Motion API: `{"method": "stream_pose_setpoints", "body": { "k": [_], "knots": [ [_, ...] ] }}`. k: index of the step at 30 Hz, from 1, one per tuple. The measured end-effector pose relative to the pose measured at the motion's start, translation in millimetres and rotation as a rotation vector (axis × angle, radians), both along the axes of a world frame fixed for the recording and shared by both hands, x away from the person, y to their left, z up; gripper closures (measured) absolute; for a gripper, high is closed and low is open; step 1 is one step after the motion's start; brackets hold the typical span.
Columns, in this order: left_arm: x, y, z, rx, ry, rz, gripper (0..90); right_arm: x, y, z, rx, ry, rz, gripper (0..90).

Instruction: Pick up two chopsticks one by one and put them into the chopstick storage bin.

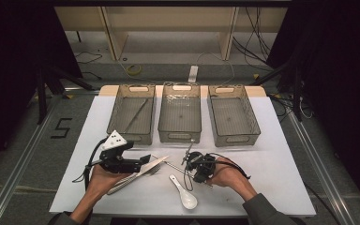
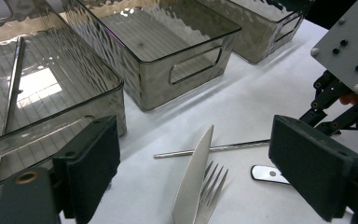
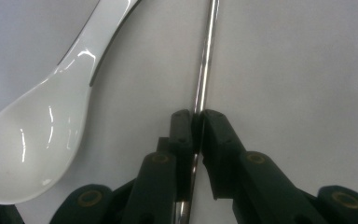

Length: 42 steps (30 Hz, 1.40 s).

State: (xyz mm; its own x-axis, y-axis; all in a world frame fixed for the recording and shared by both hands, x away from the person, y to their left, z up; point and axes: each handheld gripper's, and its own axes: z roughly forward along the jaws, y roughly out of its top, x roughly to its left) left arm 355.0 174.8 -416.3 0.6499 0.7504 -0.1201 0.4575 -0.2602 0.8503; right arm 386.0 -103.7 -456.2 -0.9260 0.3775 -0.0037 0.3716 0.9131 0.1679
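Scanning left to right: left bin [image 1: 131,115] holds one metal rod [image 1: 136,115]; middle bin [image 1: 180,114] and right bin [image 1: 233,115] sit beside it. Left gripper [image 1: 146,159] hovers low over knife [image 2: 192,182] and fork [image 2: 212,184], jaws spread, nothing between them. White spoon [image 3: 42,140] lies on the counter [image 1: 281,154] just beside the thin metal rod [image 3: 204,60]. Right gripper [image 3: 196,122] has jaws pinching that rod, which lies on the counter in front of the middle bin.
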Motion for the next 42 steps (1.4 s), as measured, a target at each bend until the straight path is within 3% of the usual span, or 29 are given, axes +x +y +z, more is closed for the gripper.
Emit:
{"method": "stream_pose_setpoints", "body": {
  "k": [11,29,38,42],
  "knots": [
    [-0.4,-0.9,-0.1,0.002,-0.002,-0.004,16.0,1.8,2.6,0.5,-0.018,0.005,0.000,85.4],
    [0.0,-0.4,-0.2,0.007,-0.002,-0.004,16.0,9.9,-18.3,20.0,0.022,-0.105,-0.026,85.8],
    [1.3,-3.6,-2.0,0.036,0.010,-0.019,16.0,8.4,-29.3,40.1,0.044,-0.134,-0.019,85.8],
    [1.3,-6.6,-2.4,0.053,0.010,-0.032,16.0,7.7,-33.2,47.1,0.045,-0.168,-0.022,85.9]
  ]
}}
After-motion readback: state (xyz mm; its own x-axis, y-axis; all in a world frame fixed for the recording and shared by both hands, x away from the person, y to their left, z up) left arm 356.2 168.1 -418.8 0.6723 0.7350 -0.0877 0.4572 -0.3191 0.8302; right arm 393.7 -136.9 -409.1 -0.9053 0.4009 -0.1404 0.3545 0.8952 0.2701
